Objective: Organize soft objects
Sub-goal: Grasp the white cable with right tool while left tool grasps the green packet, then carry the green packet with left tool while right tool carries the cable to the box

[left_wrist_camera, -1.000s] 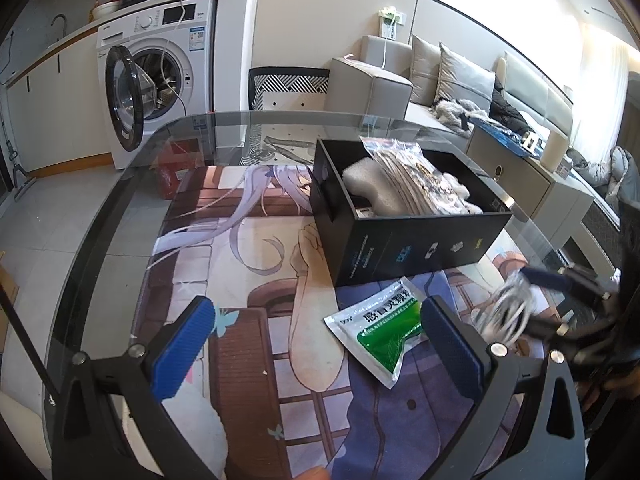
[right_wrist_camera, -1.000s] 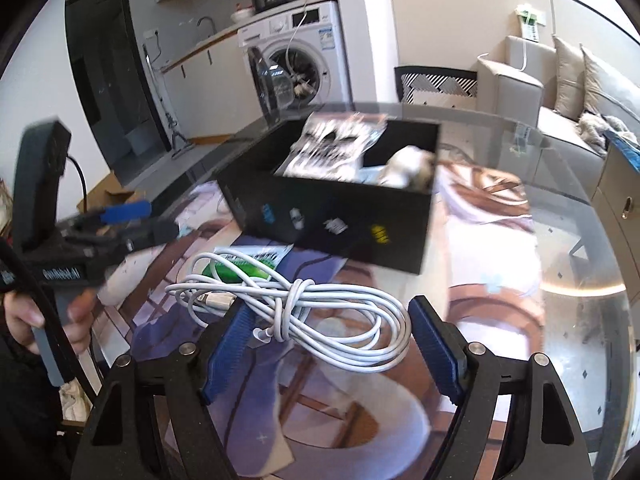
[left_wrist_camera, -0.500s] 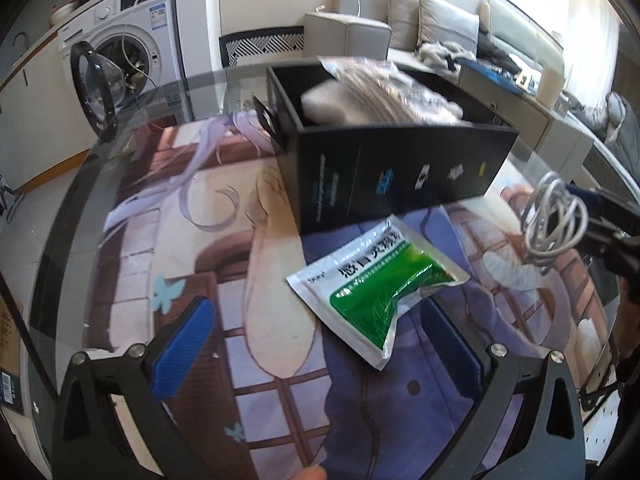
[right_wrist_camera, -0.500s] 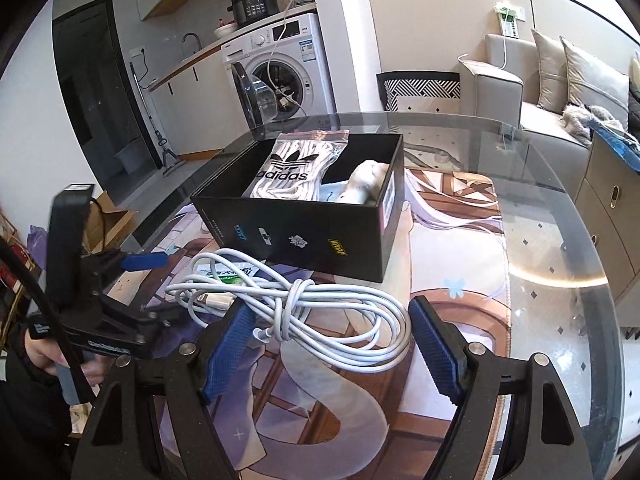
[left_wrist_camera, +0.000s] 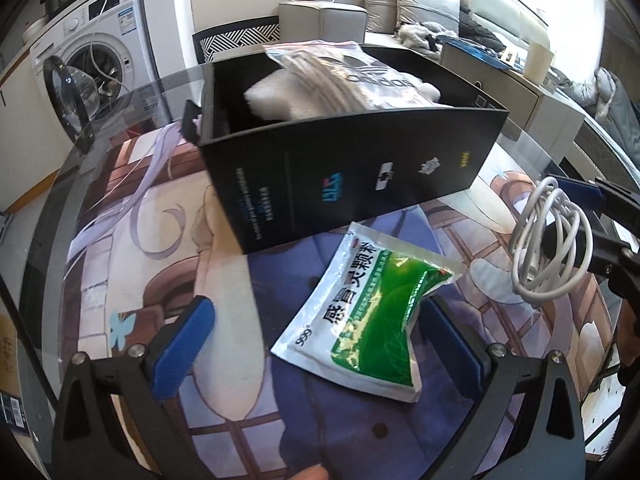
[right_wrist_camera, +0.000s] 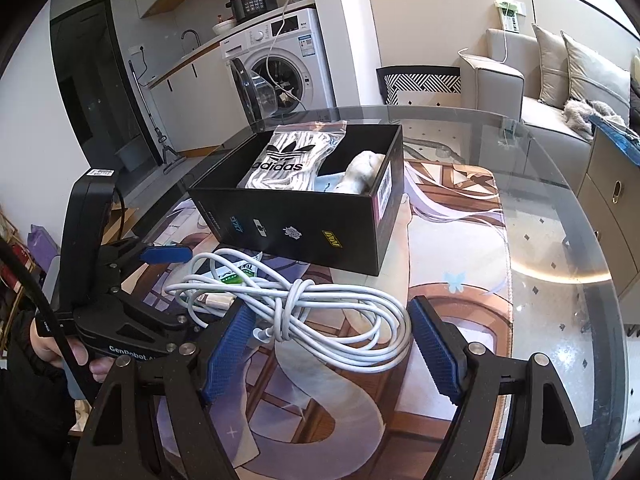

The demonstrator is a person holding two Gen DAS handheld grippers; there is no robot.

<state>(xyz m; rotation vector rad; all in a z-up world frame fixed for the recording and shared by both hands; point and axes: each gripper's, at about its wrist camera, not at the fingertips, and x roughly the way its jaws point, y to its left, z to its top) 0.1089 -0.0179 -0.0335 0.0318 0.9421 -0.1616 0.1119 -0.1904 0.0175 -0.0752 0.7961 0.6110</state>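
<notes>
A black box [left_wrist_camera: 348, 176] [right_wrist_camera: 304, 224] stands on the printed mat and holds a bagged Adidas item [right_wrist_camera: 290, 160] and a white soft piece [right_wrist_camera: 362, 172]. A green and white sachet [left_wrist_camera: 372, 320] lies flat in front of the box, between the fingers of my open left gripper [left_wrist_camera: 316, 344]; it shows partly behind the cable in the right wrist view [right_wrist_camera: 234, 276]. My right gripper [right_wrist_camera: 330, 346] is shut on a coiled white cable [right_wrist_camera: 304, 308] [left_wrist_camera: 548, 244] and holds it above the mat, to the right of the sachet.
The round glass table [right_wrist_camera: 560, 152] carries a printed mat [left_wrist_camera: 132, 248]. A washing machine [right_wrist_camera: 280, 68] with its door open stands behind. A sofa with cushions [left_wrist_camera: 400, 0] and a side cabinet [right_wrist_camera: 612, 192] are at the right.
My left gripper has moved forward and down, so the sachet now lies between its fingers. My right gripper still holds the cable and has drawn back a little from the box.
</notes>
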